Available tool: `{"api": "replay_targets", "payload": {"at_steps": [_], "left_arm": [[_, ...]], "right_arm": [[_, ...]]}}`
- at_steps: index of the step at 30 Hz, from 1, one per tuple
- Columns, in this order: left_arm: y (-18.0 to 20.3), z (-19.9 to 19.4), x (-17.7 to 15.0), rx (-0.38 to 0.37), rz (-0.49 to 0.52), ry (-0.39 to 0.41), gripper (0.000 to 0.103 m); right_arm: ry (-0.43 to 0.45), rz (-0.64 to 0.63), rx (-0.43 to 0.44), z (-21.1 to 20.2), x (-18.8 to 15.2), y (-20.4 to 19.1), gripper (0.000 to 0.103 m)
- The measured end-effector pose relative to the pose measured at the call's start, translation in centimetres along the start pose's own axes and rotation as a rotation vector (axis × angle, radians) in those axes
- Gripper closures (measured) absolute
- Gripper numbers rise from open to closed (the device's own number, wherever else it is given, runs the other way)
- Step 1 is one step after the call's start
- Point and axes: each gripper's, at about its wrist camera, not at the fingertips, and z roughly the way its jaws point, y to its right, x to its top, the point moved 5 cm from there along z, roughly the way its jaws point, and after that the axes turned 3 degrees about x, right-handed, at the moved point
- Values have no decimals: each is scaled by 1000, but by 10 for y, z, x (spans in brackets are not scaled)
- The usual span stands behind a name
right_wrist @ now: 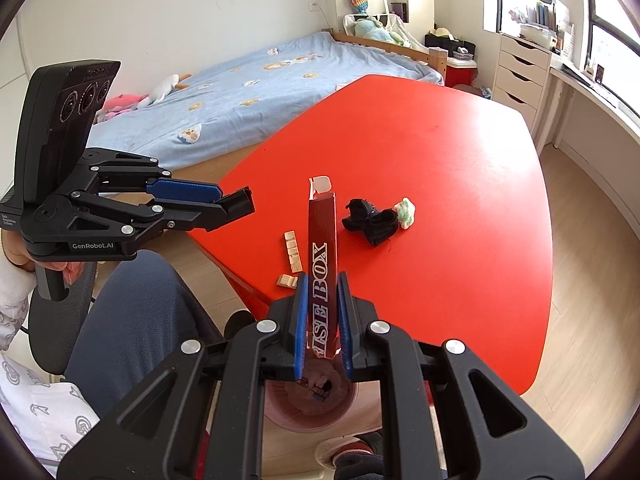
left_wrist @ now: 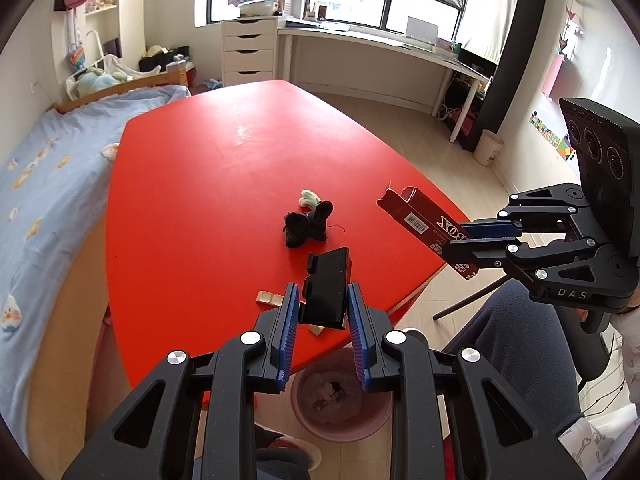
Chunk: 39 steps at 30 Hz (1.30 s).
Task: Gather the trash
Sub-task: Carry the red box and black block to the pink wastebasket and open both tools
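My left gripper [left_wrist: 323,300] is shut on a small black box [left_wrist: 326,292], held above the near edge of the red table [left_wrist: 224,184]. It also shows in the right wrist view [right_wrist: 236,204]. My right gripper [right_wrist: 322,292] is shut on a long dark red carton [right_wrist: 323,256] marked "BOX", also seen in the left wrist view [left_wrist: 424,224]. Both are above a pink trash bin [left_wrist: 340,404] on the floor, with trash inside. On the table lie a black crumpled cloth [left_wrist: 306,224], a green-white wad [left_wrist: 309,199] and beige scraps [right_wrist: 292,250].
A bed with a blue cover [left_wrist: 44,184] stands along the table's left side. A white desk [left_wrist: 384,48] and drawer unit [left_wrist: 249,50] stand under the window. A white bin [left_wrist: 489,147] is on the floor at right. The person's knee [left_wrist: 500,344] is beside the pink bin.
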Motion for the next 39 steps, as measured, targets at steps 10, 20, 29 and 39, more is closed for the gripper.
{"api": "replay_targets", "payload": {"at_steps": [10, 20, 29, 39], "left_arm": [[19, -19, -34, -19, -26, 2, 79], [35, -16, -68, -49, -59, -43, 79], [39, -17, -73, -56, -59, -43, 79], [40, -16, -68, -66, -58, -50, 77]], "right_arm": [[28, 42, -2, -21, -27, -19, 90], [-4, 76, 10, -18, -61, -34, 90], [-8, 81, 13, -16, -66, -37, 90], [-18, 80, 40, -12, -64, -39, 88]]}}
